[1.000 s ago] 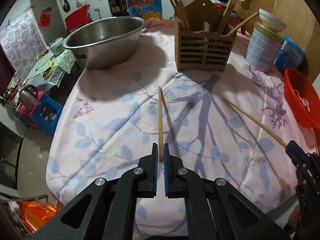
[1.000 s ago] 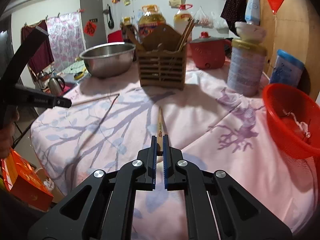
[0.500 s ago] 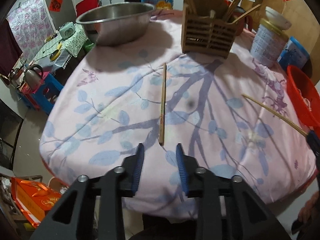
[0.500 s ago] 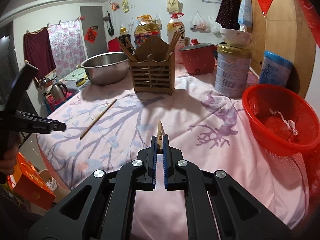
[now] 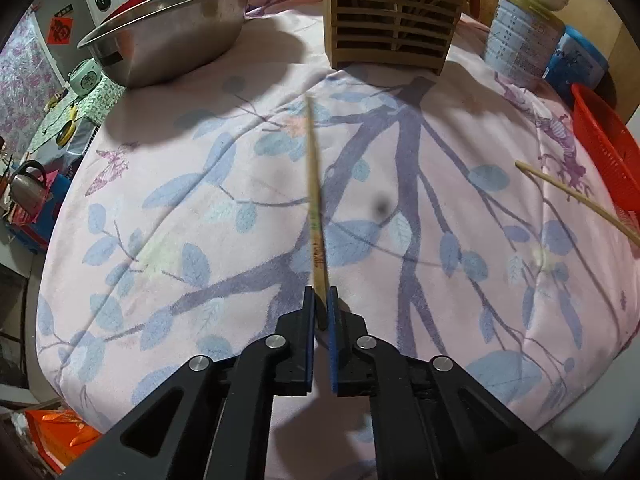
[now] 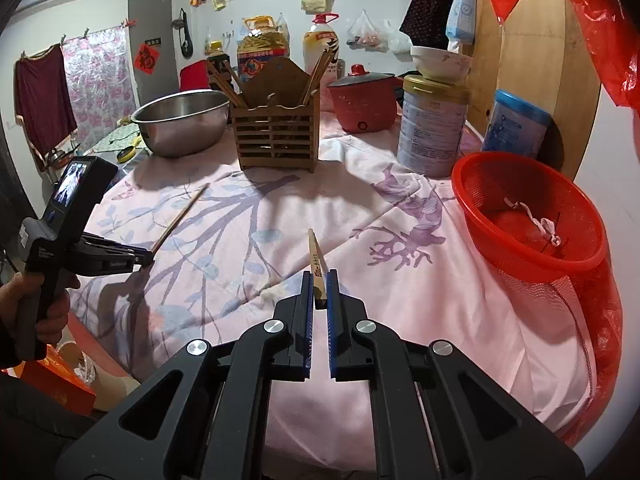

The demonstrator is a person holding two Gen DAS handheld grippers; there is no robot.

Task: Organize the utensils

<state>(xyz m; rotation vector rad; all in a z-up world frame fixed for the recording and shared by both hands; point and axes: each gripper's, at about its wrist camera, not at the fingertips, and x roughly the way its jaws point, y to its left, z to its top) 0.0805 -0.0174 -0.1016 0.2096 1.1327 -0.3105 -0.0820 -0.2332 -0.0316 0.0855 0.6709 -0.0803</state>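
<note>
A wooden chopstick (image 5: pixel 314 200) lies on the pink flowered cloth, pointing at the slatted wooden holder (image 5: pixel 390 28). My left gripper (image 5: pixel 320 300) is low over the cloth, its jaws closing tight on the stick's near end. The right wrist view shows that left gripper (image 6: pixel 146 258) at the left with the same chopstick (image 6: pixel 182 216) in it. My right gripper (image 6: pixel 319 280) is shut on a second chopstick (image 6: pixel 314 252), held above the cloth and aimed toward the holder (image 6: pixel 276 136), which has several sticks in it. That second chopstick (image 5: pixel 576 196) enters the left wrist view from the right.
A steel bowl (image 6: pixel 184 120) stands left of the holder, a red pot (image 6: pixel 364 104) and a tall tin (image 6: pixel 434 132) to its right. A red basket (image 6: pixel 528 212) sits at the table's right edge. The round table's edge (image 5: pixel 60 280) drops off at the left.
The left gripper opened, sank toward the cloth and closed on the near end of the lying chopstick. The right gripper lifted its chopstick off the cloth and drew back a little.
</note>
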